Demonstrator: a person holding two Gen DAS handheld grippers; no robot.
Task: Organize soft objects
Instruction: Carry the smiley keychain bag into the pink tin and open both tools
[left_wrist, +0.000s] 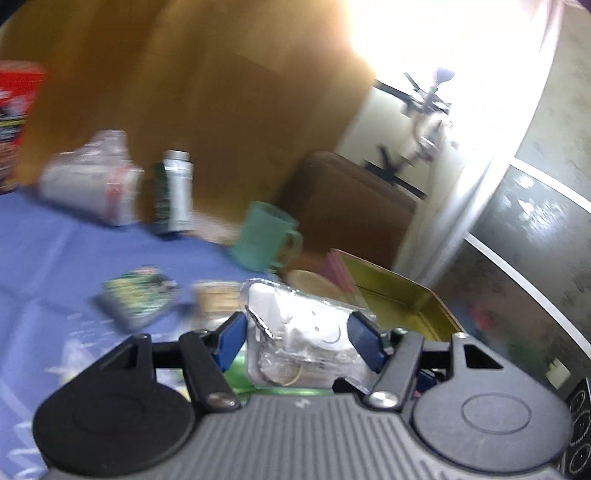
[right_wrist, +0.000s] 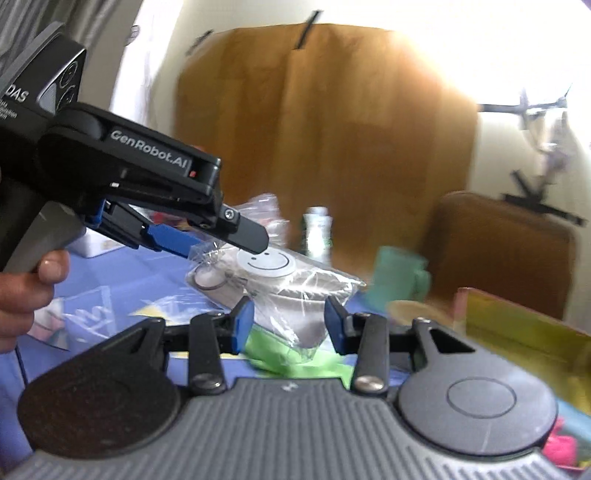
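A white smiley-face soft toy with a key ring, sealed in a clear plastic bag (left_wrist: 310, 339), hangs in the air above the blue tablecloth. My left gripper (left_wrist: 299, 338) is shut on the bag's edge; in the right wrist view the left gripper (right_wrist: 225, 240) pinches the bag (right_wrist: 273, 277) from the left. My right gripper (right_wrist: 290, 325) is open, its blue pads on either side of the bag's lower end, not pressing it. A green soft item (right_wrist: 280, 358) lies on the cloth below.
An open yellow tin box (left_wrist: 402, 302) stands at the right, also in the right wrist view (right_wrist: 517, 332). A teal mug (left_wrist: 266, 236), a bottle (left_wrist: 173, 192), a wrapped package (left_wrist: 92, 181), a small green packet (left_wrist: 136, 295) and a paper cup (left_wrist: 218, 295) stand on the cloth. A brown chair (right_wrist: 498, 251) stands behind.
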